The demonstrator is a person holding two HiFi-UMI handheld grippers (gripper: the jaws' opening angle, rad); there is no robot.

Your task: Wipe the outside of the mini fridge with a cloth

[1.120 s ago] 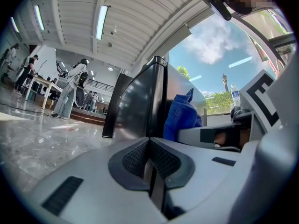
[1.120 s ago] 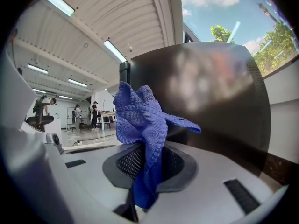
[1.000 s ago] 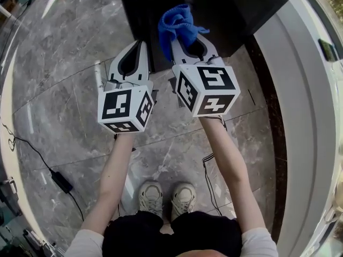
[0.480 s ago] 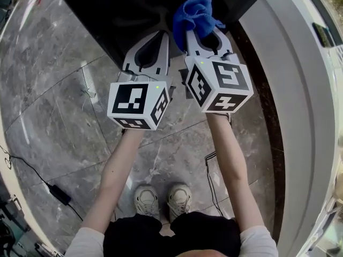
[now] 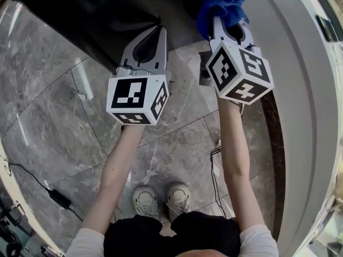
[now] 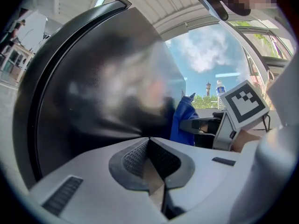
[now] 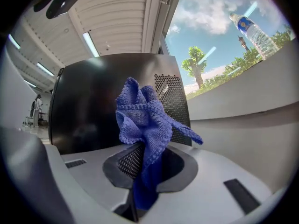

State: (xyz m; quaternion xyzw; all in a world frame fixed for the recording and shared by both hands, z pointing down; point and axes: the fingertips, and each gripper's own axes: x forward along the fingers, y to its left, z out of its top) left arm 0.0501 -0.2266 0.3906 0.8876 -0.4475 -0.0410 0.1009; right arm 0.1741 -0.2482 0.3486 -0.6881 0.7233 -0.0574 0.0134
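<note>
A black mini fridge stands on the floor ahead of me; its glossy side fills the left gripper view and its vented side shows in the right gripper view. My right gripper is shut on a blue cloth, which bunches up above the jaws near the fridge's right corner. My left gripper is shut with nothing in it, close to the fridge's front face. The blue cloth also shows at the right of the left gripper view.
A pale curved ledge runs along the right, with a water bottle on it. The floor is grey marble tile. A black cable and adapter lie at lower left; another cable runs by my right foot.
Both grippers have moved up and forward toward the fridge. The right gripper with the cloth has shifted right, to the fridge's right corner.
</note>
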